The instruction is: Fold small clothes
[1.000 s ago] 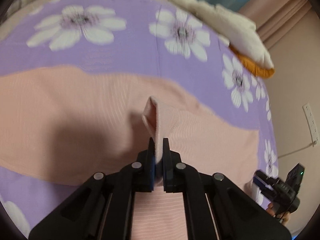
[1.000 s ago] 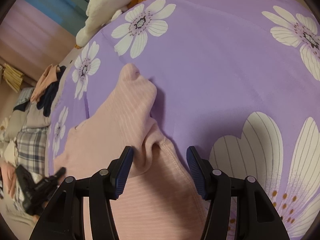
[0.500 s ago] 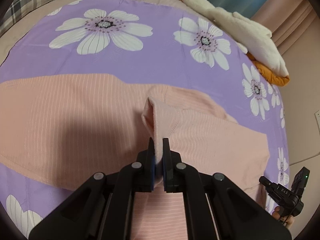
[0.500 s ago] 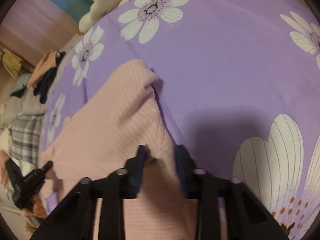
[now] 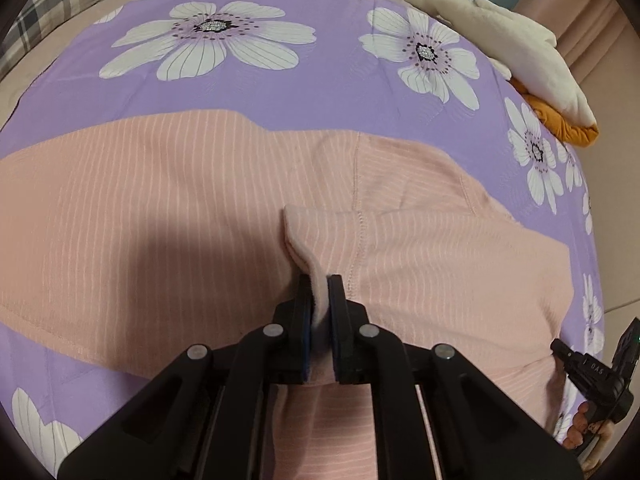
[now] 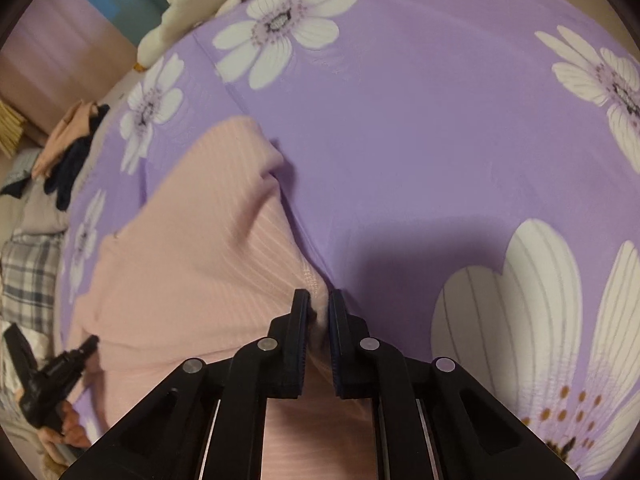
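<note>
Narrowly parted on the left claw (image 5: 319, 280), with jaws only just eased a little wider, yet with pads pressing a raised fold of the pink ribbed garment (image 5: 160, 208) from both sides. Standing up out of that grip and curling ahead of the tips, a pale inner-faced flap. Nothing else touched there but cloth.

Nearly closed on the right claw (image 6: 319, 294), with jaws just drawn in further and a bunched edge of the same garment pinched between the pads. Bare purple flowered sheet (image 6: 420, 140) straight ahead of and to the right of that claw; cloth only ahead-left and underneath.

Seen from the left claw: spread flat on the bed under and ahead of the tips, long axis lying crosswise, running out far to the left and to the right, stripes pointing away from the claw. A stitched seam just right of the tips, heading forward. Far edge well ahead, against the sheet.

Seen from the right claw: stretching away ahead and to the left, narrowing to a rumpled end well forward of the tips, right-hand edge running from the pads along the sheet.

Low and far right of the left claw, the other claw in a hand (image 5: 584, 428). Beyond the sheet, ahead-right, a white and orange plush (image 5: 500, 40).
</note>
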A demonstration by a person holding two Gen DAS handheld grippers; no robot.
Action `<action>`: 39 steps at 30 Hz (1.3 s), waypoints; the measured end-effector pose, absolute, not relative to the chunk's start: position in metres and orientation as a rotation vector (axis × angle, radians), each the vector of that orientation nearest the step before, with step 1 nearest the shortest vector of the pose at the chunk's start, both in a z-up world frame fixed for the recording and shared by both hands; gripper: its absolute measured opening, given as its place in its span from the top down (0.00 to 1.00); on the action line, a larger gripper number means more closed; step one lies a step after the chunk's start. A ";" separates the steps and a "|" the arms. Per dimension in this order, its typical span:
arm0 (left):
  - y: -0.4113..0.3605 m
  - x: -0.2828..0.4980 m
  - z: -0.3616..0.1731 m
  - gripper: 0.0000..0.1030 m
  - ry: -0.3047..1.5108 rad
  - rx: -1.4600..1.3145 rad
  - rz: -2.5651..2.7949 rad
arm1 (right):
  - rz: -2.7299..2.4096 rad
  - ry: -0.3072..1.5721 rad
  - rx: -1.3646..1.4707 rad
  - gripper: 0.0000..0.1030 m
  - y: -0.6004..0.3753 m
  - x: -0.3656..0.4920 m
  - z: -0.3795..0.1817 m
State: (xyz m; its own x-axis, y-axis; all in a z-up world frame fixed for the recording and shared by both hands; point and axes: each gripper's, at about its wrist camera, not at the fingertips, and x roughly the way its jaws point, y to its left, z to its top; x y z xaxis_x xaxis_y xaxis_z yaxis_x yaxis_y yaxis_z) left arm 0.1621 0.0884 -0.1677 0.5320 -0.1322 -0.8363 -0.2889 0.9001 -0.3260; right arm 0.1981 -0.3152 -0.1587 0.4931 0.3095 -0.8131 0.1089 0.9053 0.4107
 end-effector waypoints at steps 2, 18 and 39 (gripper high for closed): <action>0.089 0.162 -0.170 0.89 1.019 -0.460 0.098 | 0.125 1.058 0.434 0.91 -0.314 0.198 -0.158; 0.078 0.154 -0.178 0.88 0.926 -0.358 0.094 | 0.093 1.037 0.365 0.93 -0.307 0.195 -0.160; 0.088 0.147 -0.183 0.88 0.890 -0.472 0.042 | 0.074 1.020 0.325 0.93 -0.301 0.193 -0.160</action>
